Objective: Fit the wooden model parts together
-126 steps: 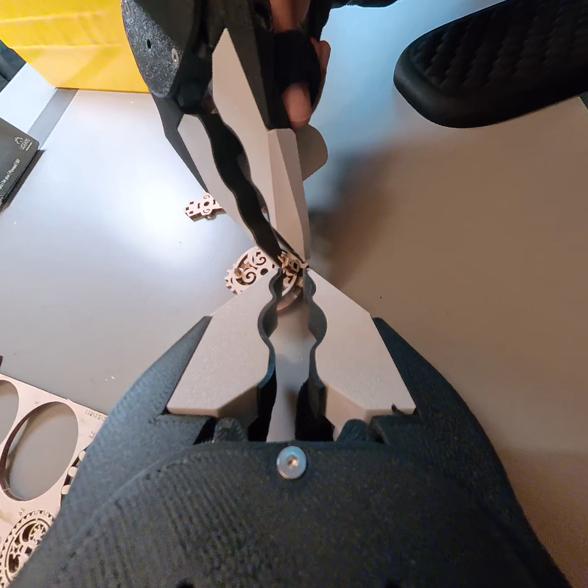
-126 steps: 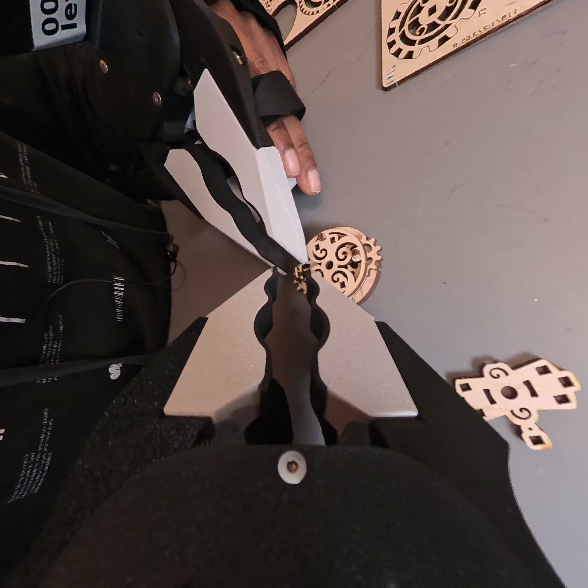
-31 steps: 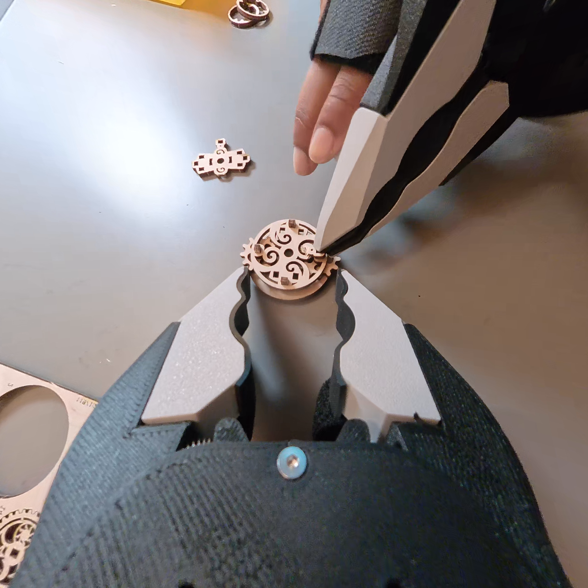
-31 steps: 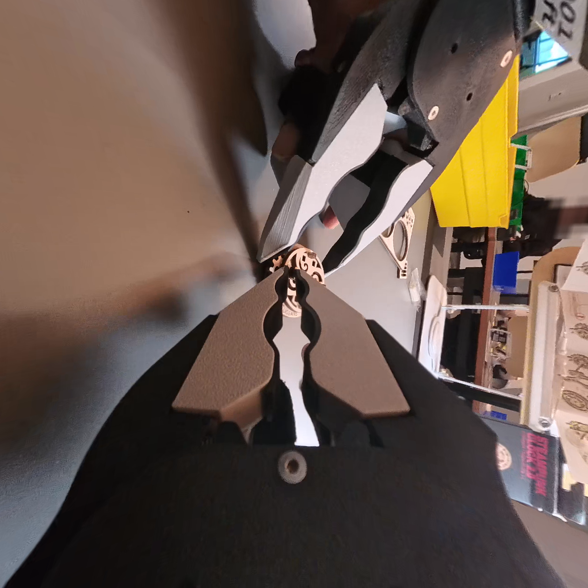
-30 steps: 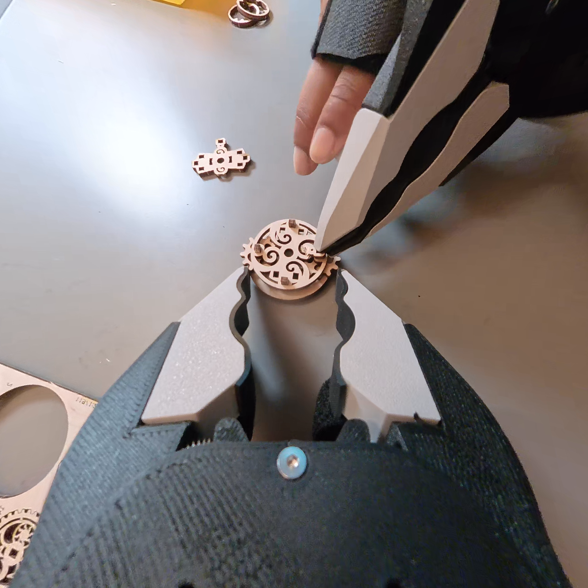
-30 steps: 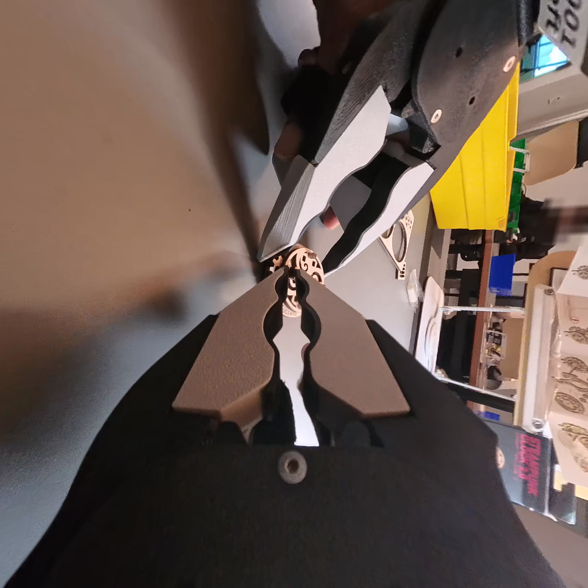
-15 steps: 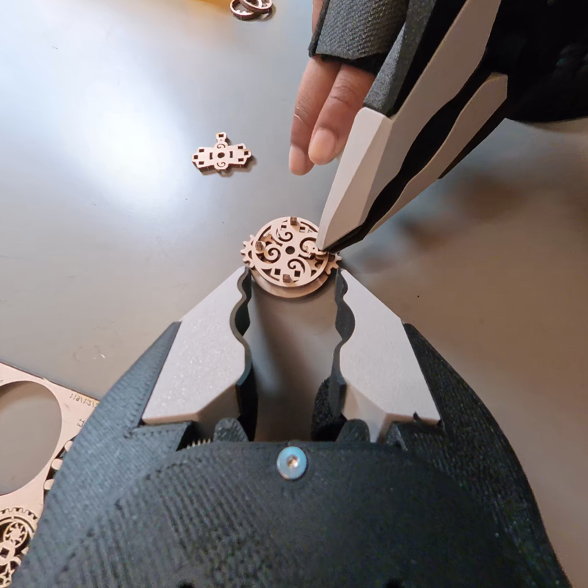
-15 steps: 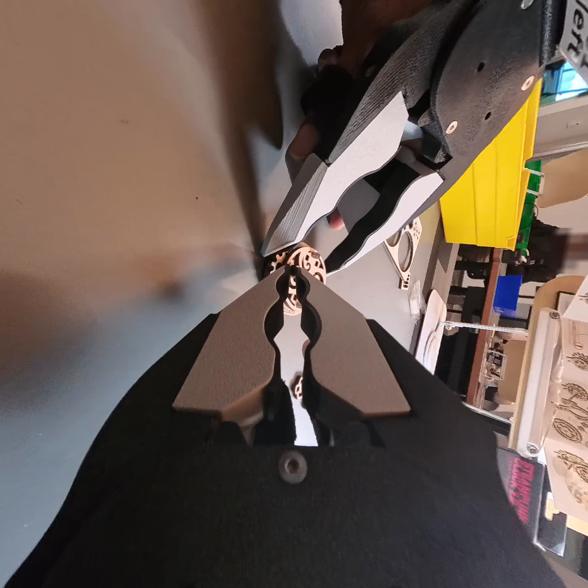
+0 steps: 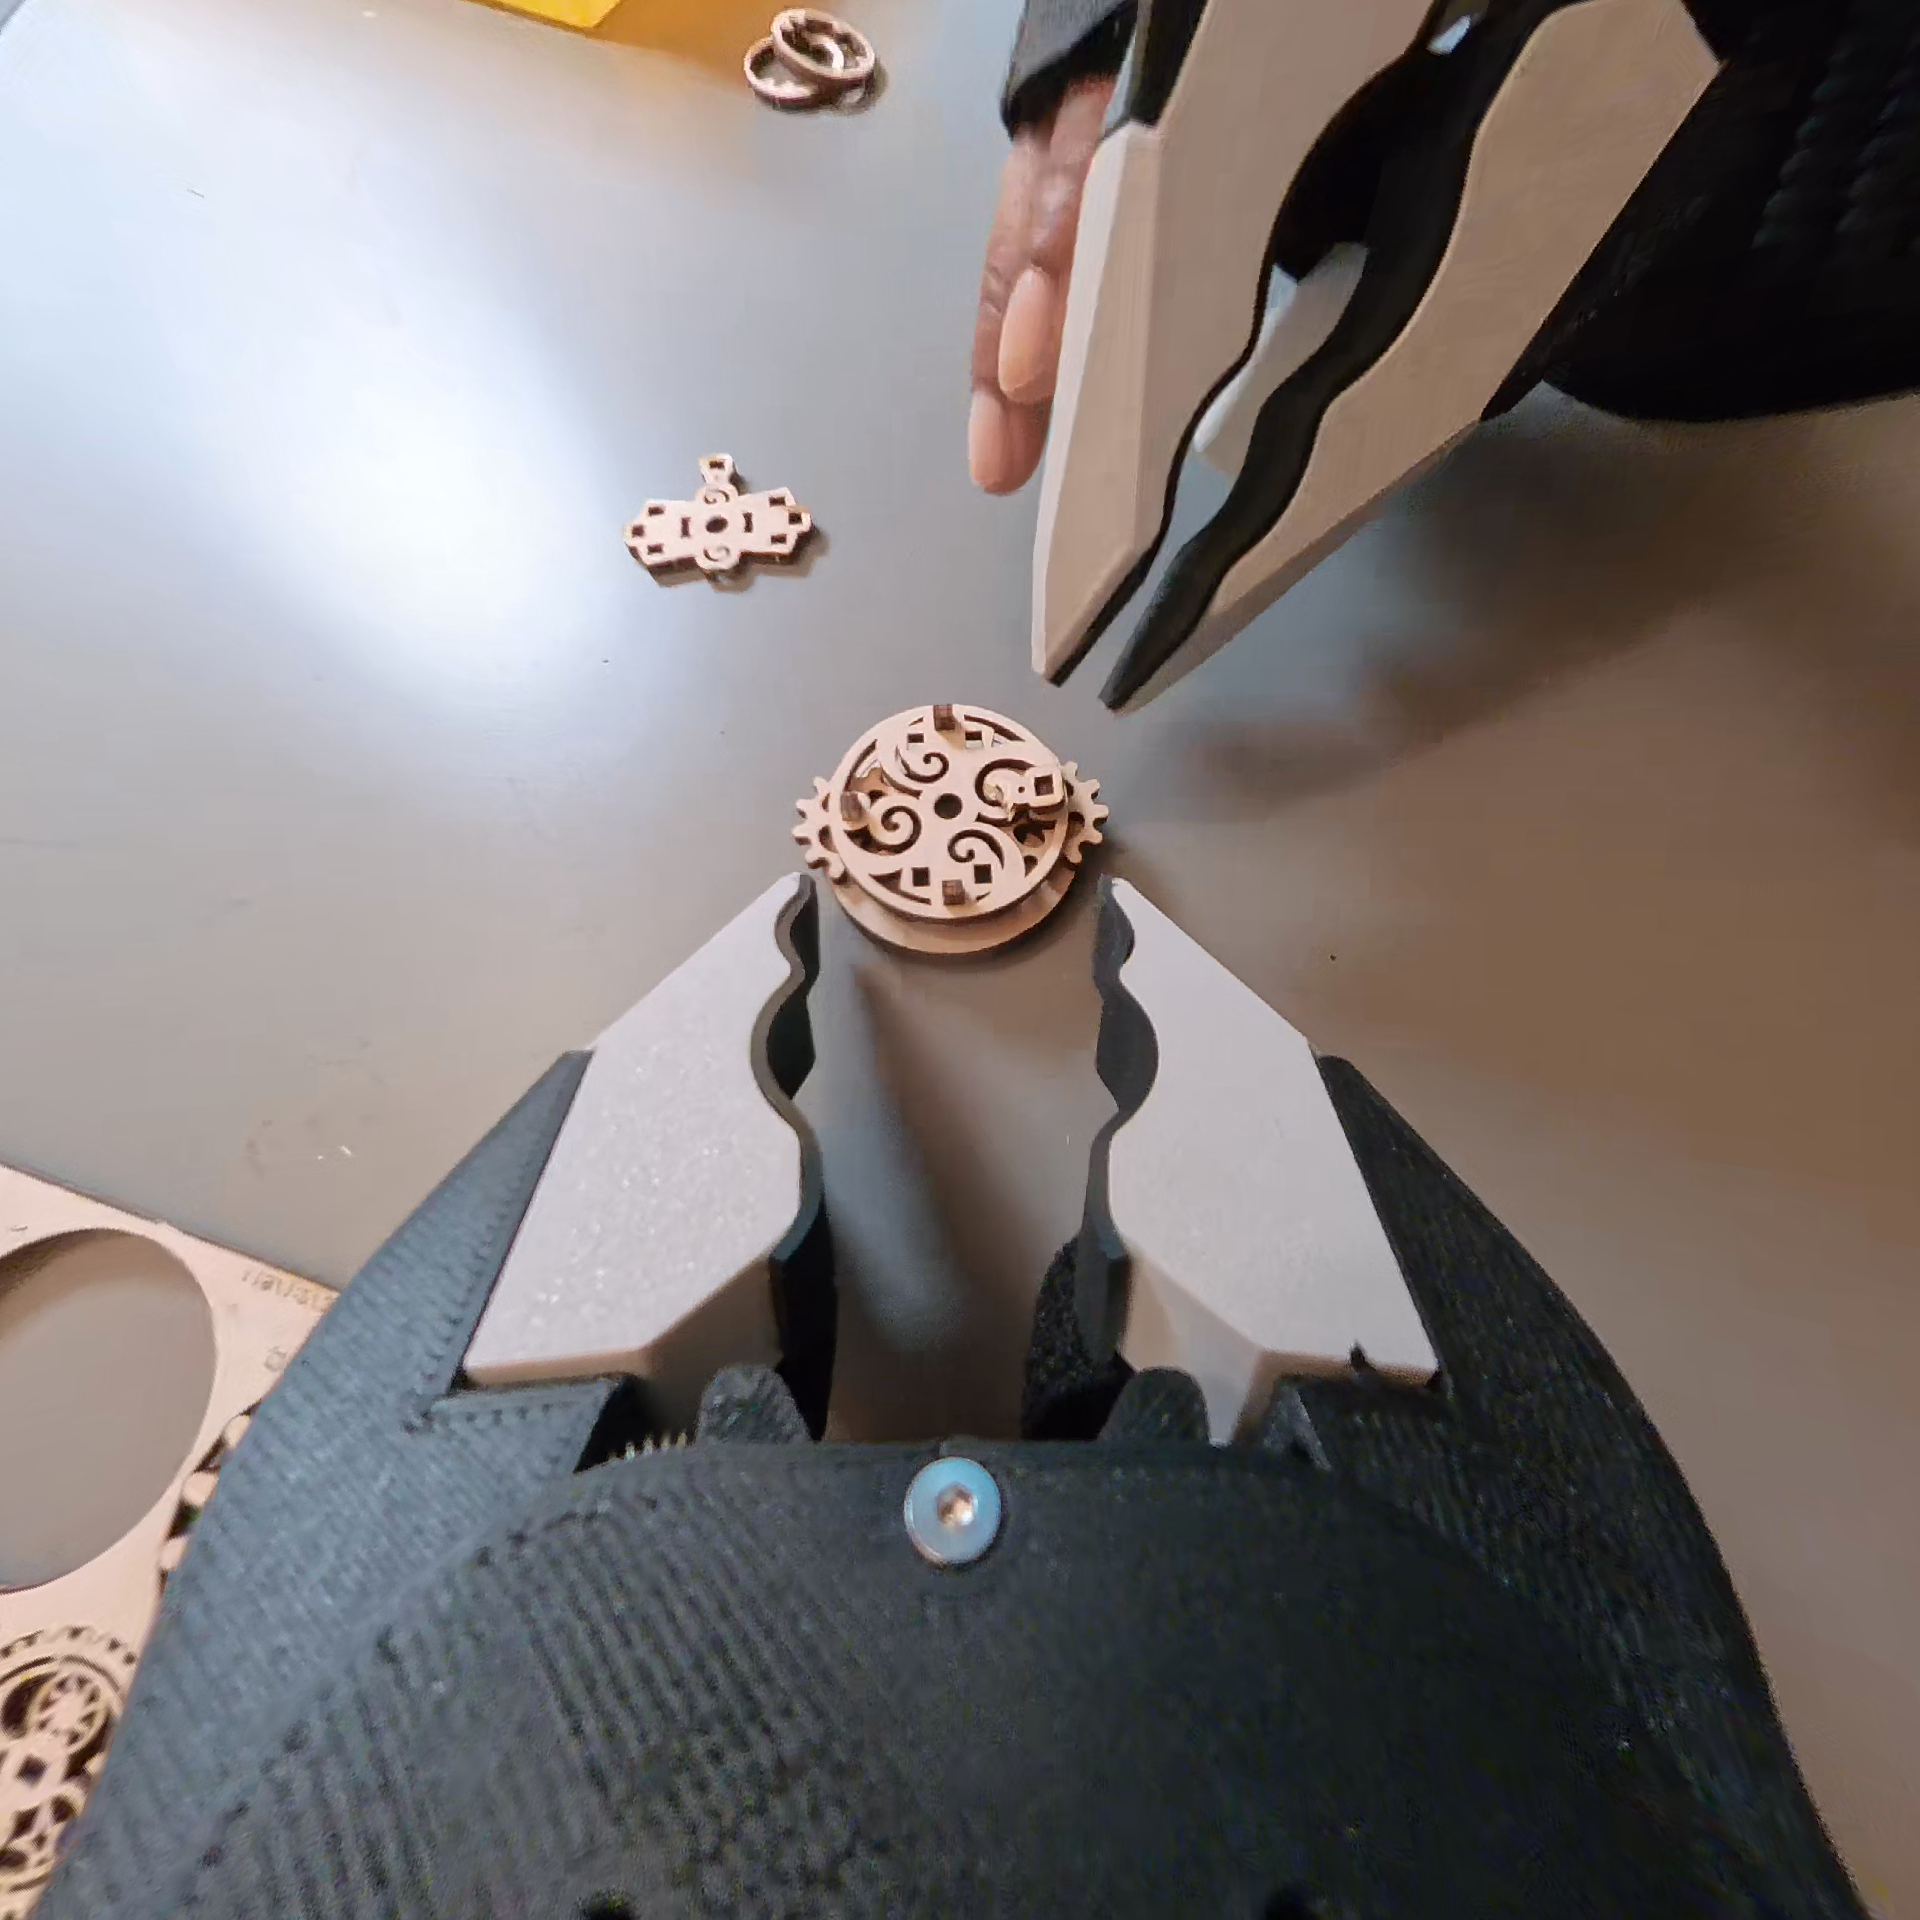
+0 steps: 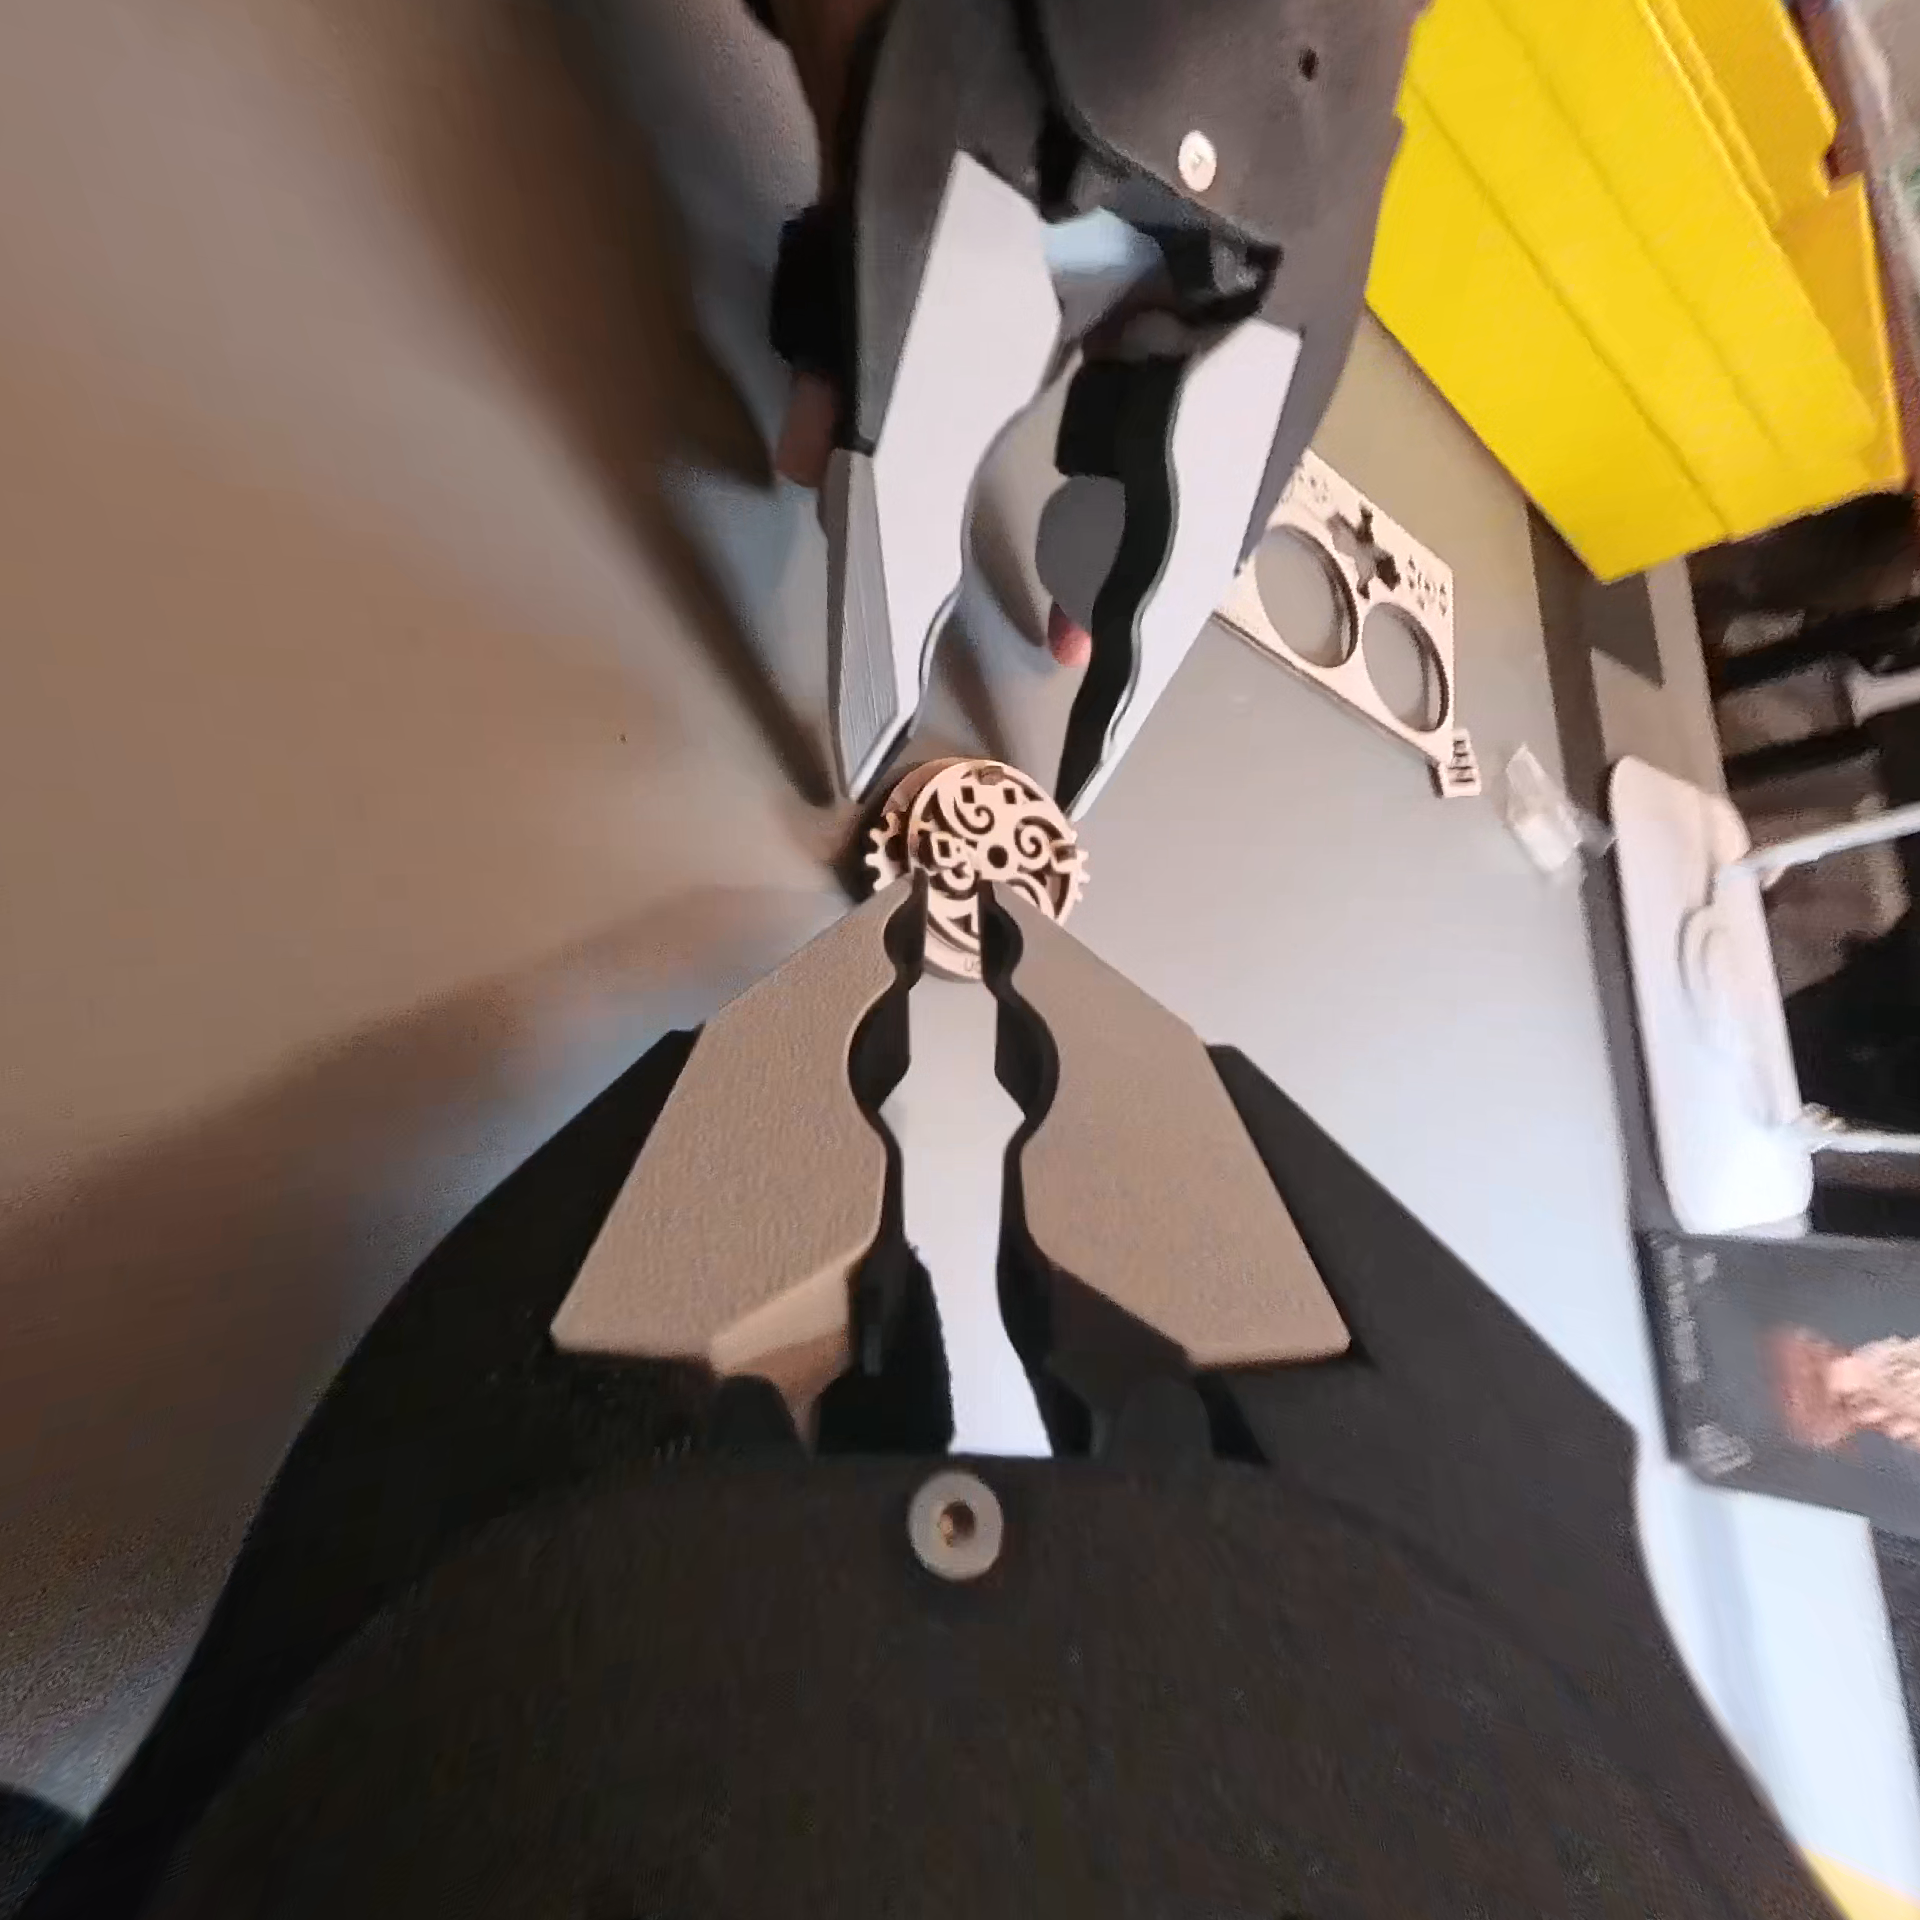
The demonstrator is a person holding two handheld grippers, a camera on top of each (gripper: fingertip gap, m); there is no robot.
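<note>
Two tongs meet over one small wooden wheel (image 9: 948, 831) lying flat on the grey table (image 9: 312, 727), its carved face turned up. Being round, the wheel has no long axis; gear teeth stick out past its rim on the left and right sides in the left wrist view, and a wider plain disc shows under its near edge.

In that view the left tongs (image 9: 954, 894) stand wide apart, tips on either side of the wheel's near edge; whether they touch it cannot be told. The right tongs (image 9: 1081, 681) come down from the upper right, lifted clear of the wheel and just beyond its far right edge, with a narrow gap between their tips and nothing in them. A hand (image 9: 1023, 281) shows behind them.

From the right wrist view the right tongs (image 10: 954, 899) frame the wheel (image 10: 982, 842) through that same slim gap, and the left tongs (image 10: 971, 800) straddle it from the far side.

A cross-shaped wooden piece (image 9: 717, 530) lies flat well to the left of the wheel, long axis running left to right. Some wooden rings (image 9: 810, 73) sit far back, a punched-out wooden sheet (image 9: 104, 1455) lies at the near left, and yellow bins (image 10: 1621, 281) stand past the table's edge.
</note>
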